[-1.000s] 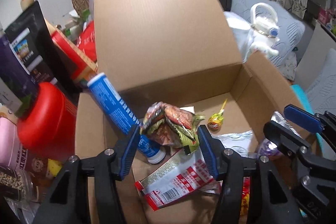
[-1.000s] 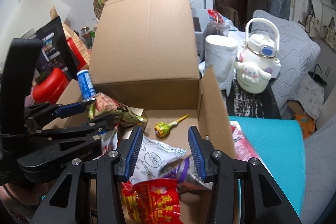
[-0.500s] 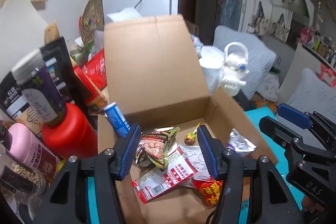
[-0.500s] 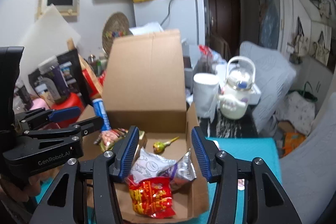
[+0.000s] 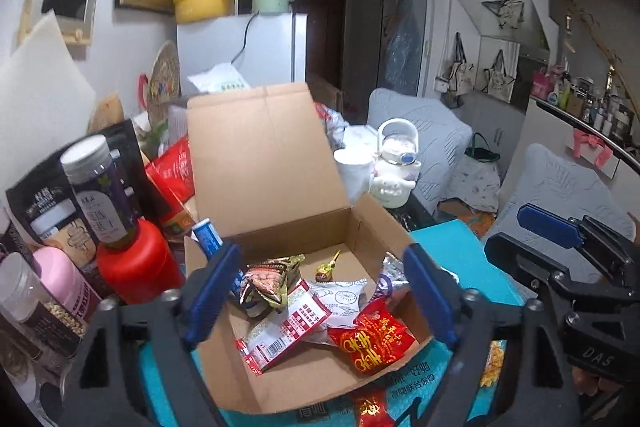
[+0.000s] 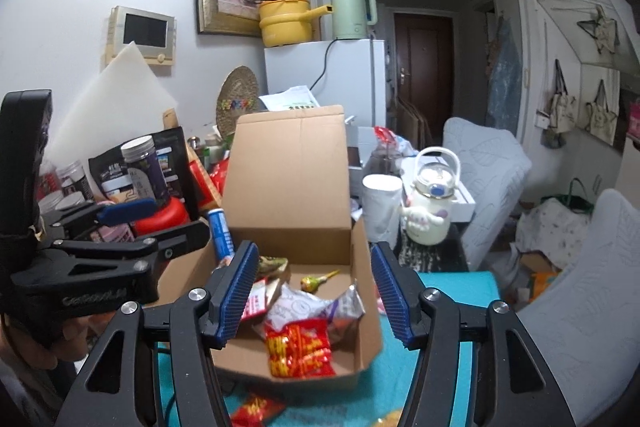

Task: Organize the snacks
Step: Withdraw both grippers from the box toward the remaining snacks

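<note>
An open cardboard box (image 5: 264, 163) stands on the teal cover with its flap up. Inside lie a green-brown nut packet (image 5: 272, 279), a red-and-white packet (image 5: 286, 327), a white packet (image 5: 340, 295), a red packet (image 5: 372, 339), a lollipop (image 5: 326, 269) and a blue tube (image 5: 208, 235). My left gripper (image 5: 320, 291) hangs above the box's near side, its jaws opening with nothing between the pads. My right gripper (image 6: 316, 291) hovers over the box (image 6: 288, 179) too, jaws opening and empty, above the red packet (image 6: 300, 351). Each gripper shows in the other's view: the right (image 5: 528, 239), the left (image 6: 160, 223).
Jars and bottles crowd the left: a red jar (image 5: 136, 275), a purple-labelled jar (image 5: 102, 195), a pink bottle (image 5: 60, 279). A white character-shaped bottle (image 5: 396, 175) and a white cup (image 6: 382, 207) stand right of the box. Loose packets (image 5: 370, 407) lie before the box.
Both grippers have drawn back and up from the box, and both jaws stand wider. The green-brown packet that was between the left pads now lies in the box.
</note>
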